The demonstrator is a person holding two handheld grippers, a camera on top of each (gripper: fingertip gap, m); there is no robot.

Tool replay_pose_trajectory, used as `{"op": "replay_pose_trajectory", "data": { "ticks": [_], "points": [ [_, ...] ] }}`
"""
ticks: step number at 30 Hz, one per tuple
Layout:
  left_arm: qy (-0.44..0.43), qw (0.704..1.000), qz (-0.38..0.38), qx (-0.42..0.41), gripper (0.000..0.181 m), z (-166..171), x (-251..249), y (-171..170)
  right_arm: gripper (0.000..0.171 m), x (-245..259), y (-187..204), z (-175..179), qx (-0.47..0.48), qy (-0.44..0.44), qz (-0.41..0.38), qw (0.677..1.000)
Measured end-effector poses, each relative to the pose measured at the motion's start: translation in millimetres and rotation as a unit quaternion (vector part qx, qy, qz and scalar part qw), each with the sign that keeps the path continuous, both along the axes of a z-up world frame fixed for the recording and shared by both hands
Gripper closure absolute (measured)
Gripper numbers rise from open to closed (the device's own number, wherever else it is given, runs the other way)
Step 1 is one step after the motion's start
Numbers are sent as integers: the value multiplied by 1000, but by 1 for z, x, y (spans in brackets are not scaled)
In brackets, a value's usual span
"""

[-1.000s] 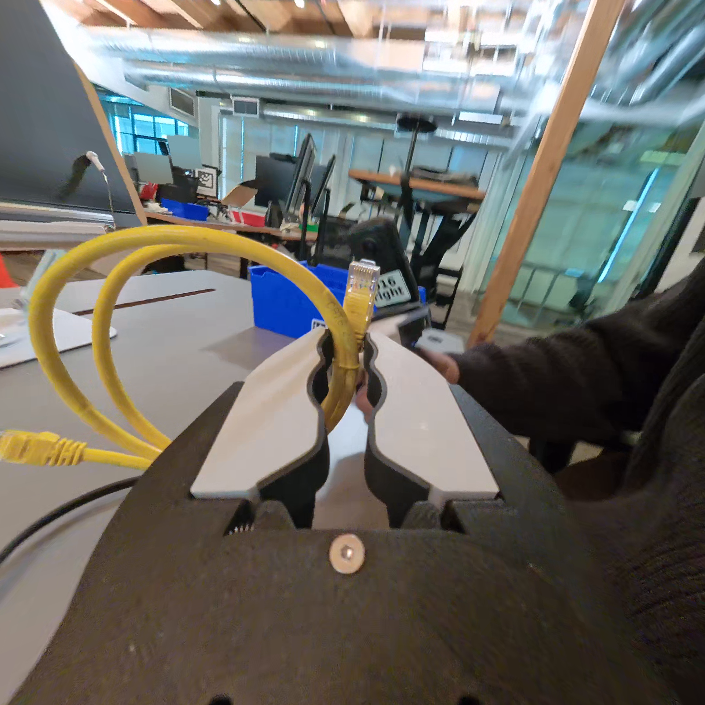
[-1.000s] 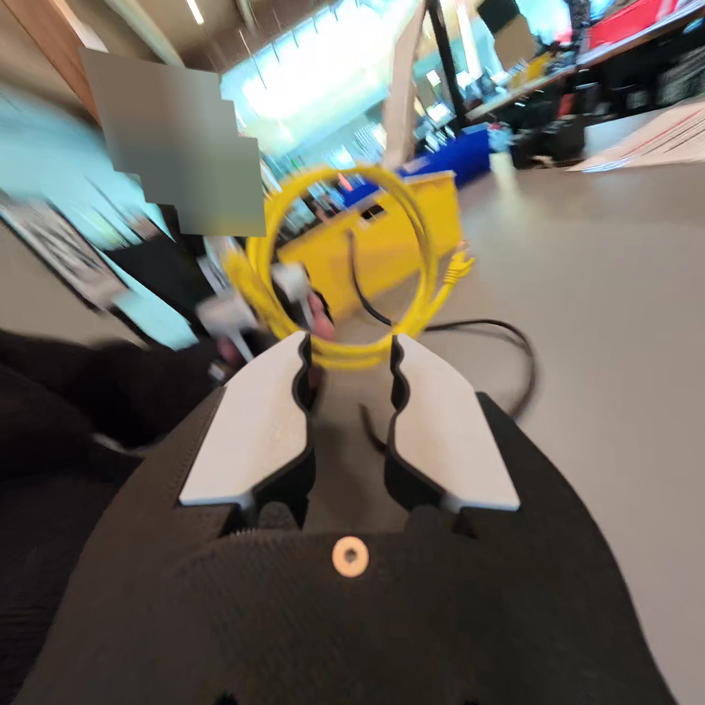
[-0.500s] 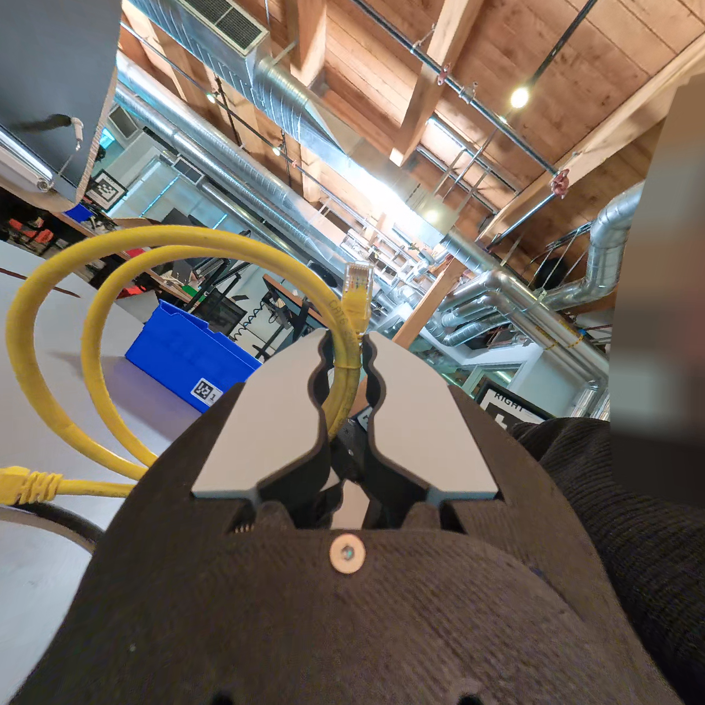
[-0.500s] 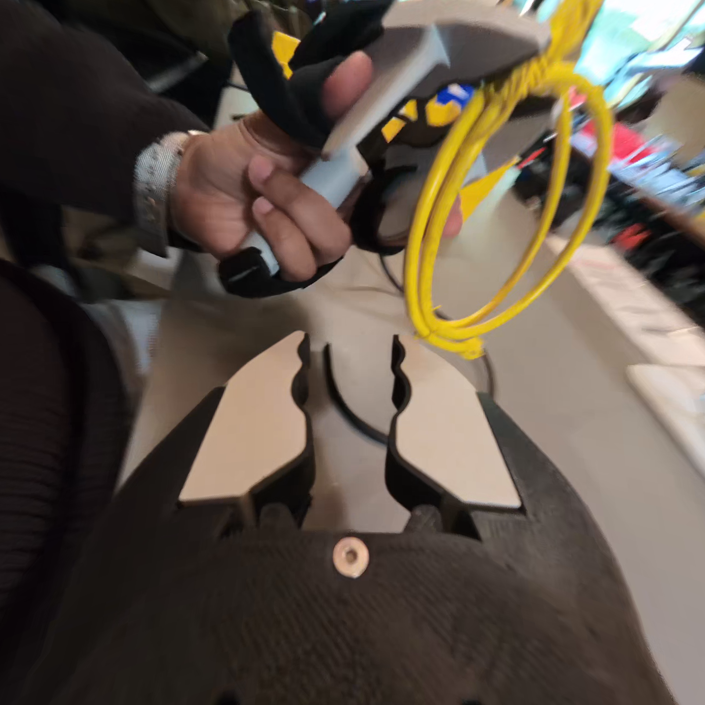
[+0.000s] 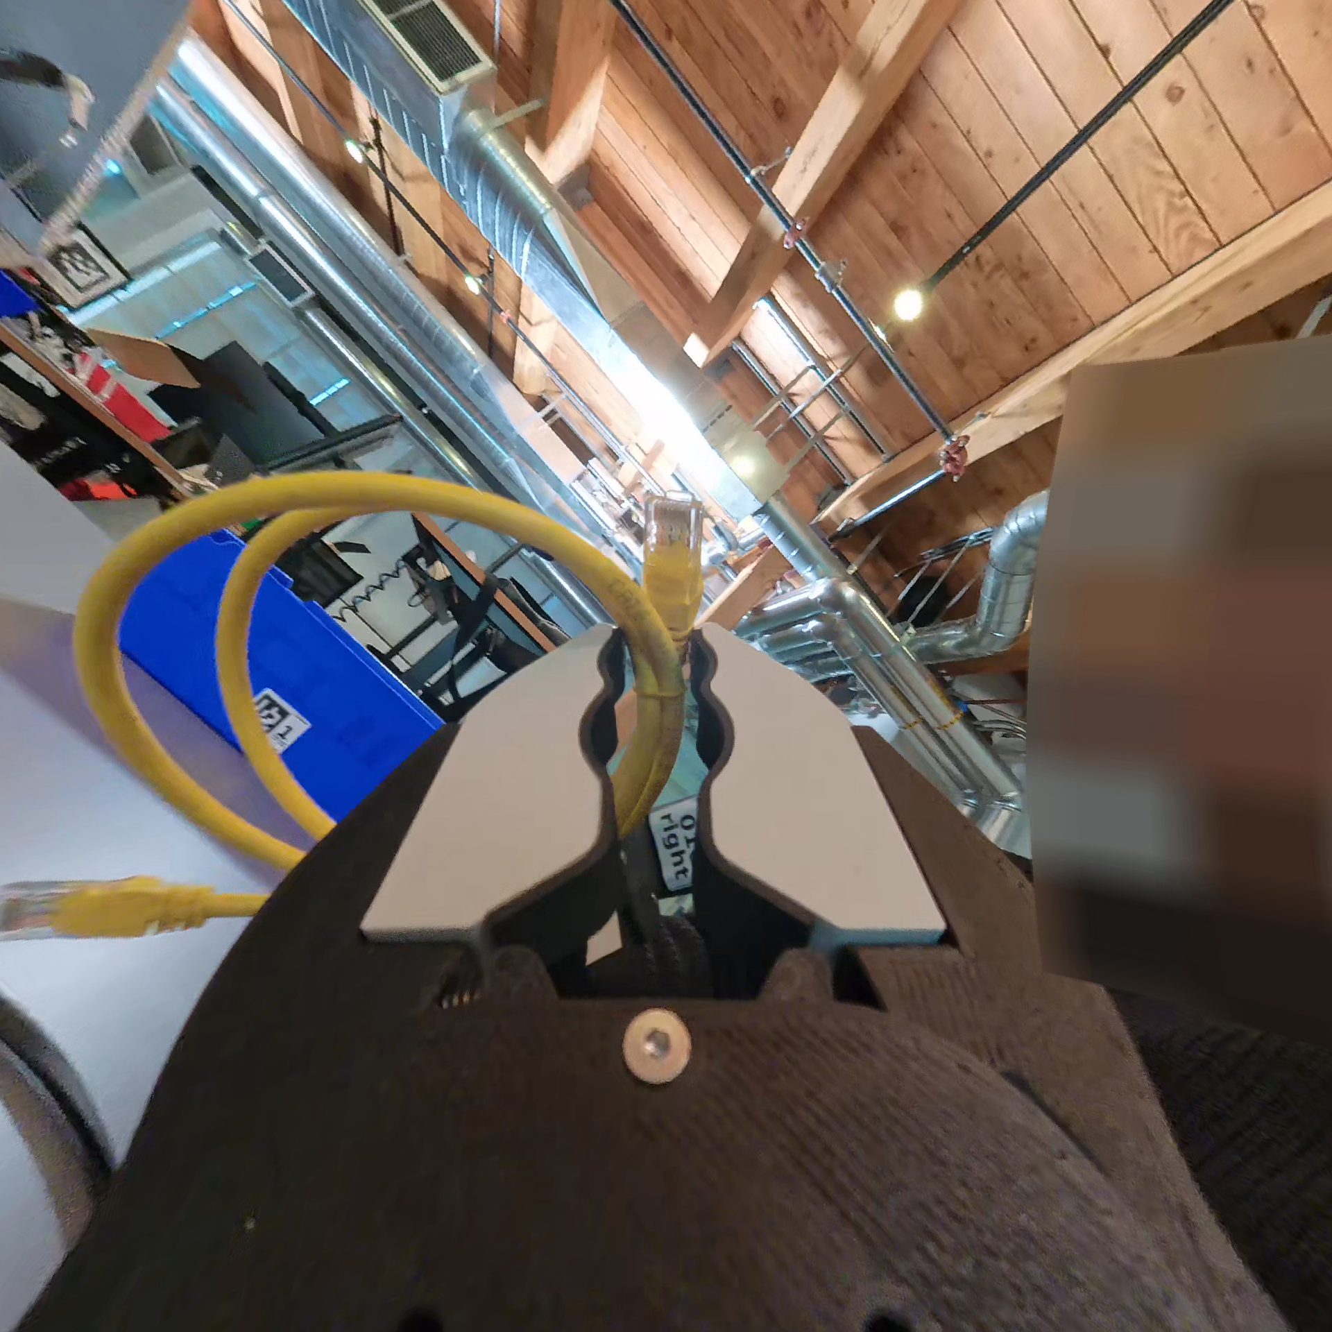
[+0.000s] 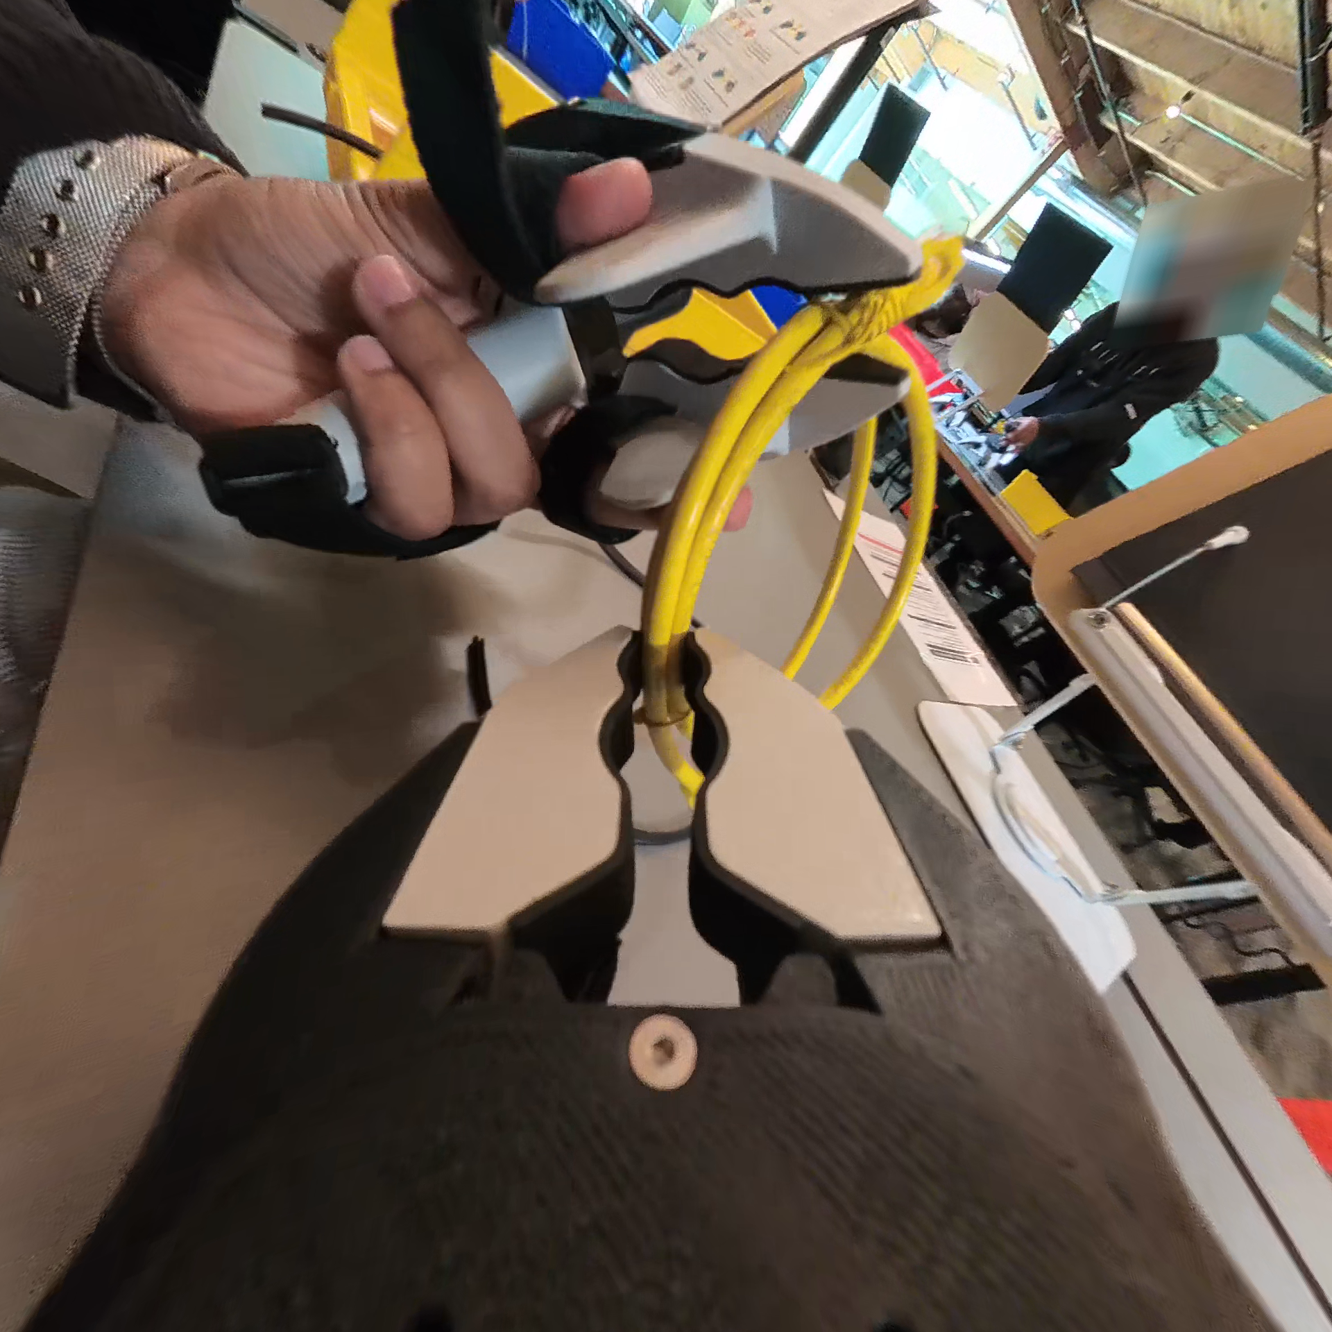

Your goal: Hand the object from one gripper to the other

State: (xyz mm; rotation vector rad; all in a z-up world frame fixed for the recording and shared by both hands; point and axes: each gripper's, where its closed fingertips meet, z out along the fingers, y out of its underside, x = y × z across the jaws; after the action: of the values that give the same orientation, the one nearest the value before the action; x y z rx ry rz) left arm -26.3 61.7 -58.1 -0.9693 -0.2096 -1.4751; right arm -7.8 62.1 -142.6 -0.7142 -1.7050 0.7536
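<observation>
A coiled yellow network cable (image 5: 652, 713) is pinched between the fingertips of my left gripper (image 5: 654, 634), with its loops hanging to the left and one plug standing above the tips. In the right wrist view my right gripper (image 6: 662, 638) is shut on the lower part of the same cable bundle (image 6: 685, 519). The left gripper (image 6: 894, 317), held by a hand (image 6: 288, 303), grips the coil's upper part. Both grippers hold the cable above the grey table (image 6: 288, 649). A white label (image 5: 674, 843) on the right gripper shows through the left jaws.
A blue bin (image 5: 324, 663) stands on the table to the left. A yellow bin (image 6: 360, 86) is behind the hand. A white pad (image 6: 1023, 814) and a wood-framed black board (image 6: 1225, 613) lie to the right. A person (image 6: 1103, 403) stands far back. There is about 9 centimeters between the tips of the two grippers.
My right gripper has moved up to the coil and closed on its lower part. My left gripper has tilted up toward the ceiling and kept its grip on the cable.
</observation>
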Motion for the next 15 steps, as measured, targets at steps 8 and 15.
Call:
{"op": "replay_pose_trajectory", "data": {
  "ticks": [8, 15],
  "points": [
    [56, 995, 82, -22, 130, -8, -23, 8, 160, 7, 22, 32, -112, 49, -11, 992],
    [167, 969, 156, -93, 90, -31, -36, 27, 161, 24, 9, 55, -329, 40, 129, 935]
  ]
}}
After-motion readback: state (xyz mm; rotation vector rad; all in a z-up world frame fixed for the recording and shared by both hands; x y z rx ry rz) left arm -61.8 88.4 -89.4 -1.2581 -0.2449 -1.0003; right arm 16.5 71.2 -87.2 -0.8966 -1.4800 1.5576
